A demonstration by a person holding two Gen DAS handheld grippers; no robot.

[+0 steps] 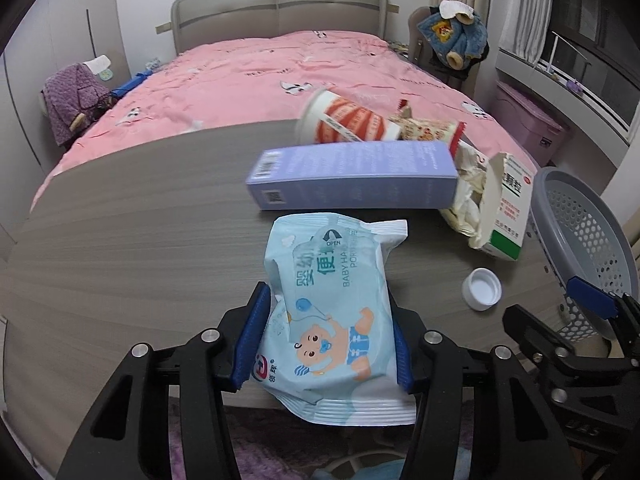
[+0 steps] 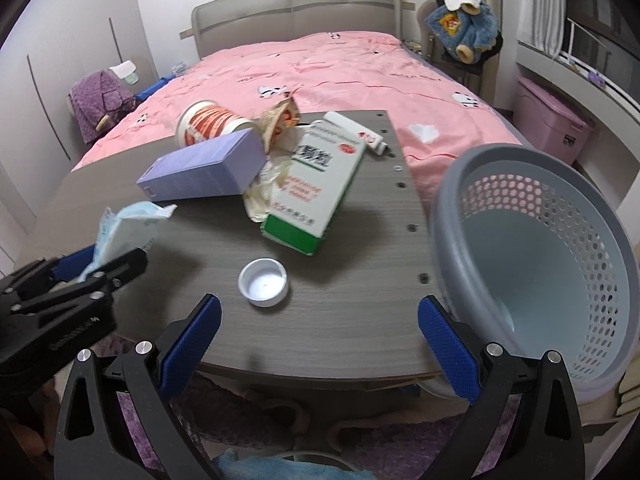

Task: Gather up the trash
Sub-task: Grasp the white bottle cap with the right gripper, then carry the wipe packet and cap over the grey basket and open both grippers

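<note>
My left gripper [image 1: 330, 320] is shut on a light blue baby-wipes pack [image 1: 334, 304], held over the near edge of the grey wooden table [image 1: 140, 240]; the pack also shows in the right wrist view [image 2: 124, 228]. My right gripper [image 2: 320, 320] is open and empty, just in front of a white bottle cap [image 2: 263, 277]. The grey perforated basket [image 2: 540, 256] stands at the table's right edge. Further back lie a purple box [image 2: 204, 168], a white and green medicine box [image 2: 320, 188], crumpled paper [image 2: 266, 192] and a red and white cup [image 2: 208, 120] on its side.
A bed with a pink cover [image 2: 340, 68] stands behind the table. A small tube [image 2: 374, 140] lies at the table's far right. A pink storage bin [image 2: 552, 124] sits by the window. A purple rug [image 2: 248, 412] lies under the table.
</note>
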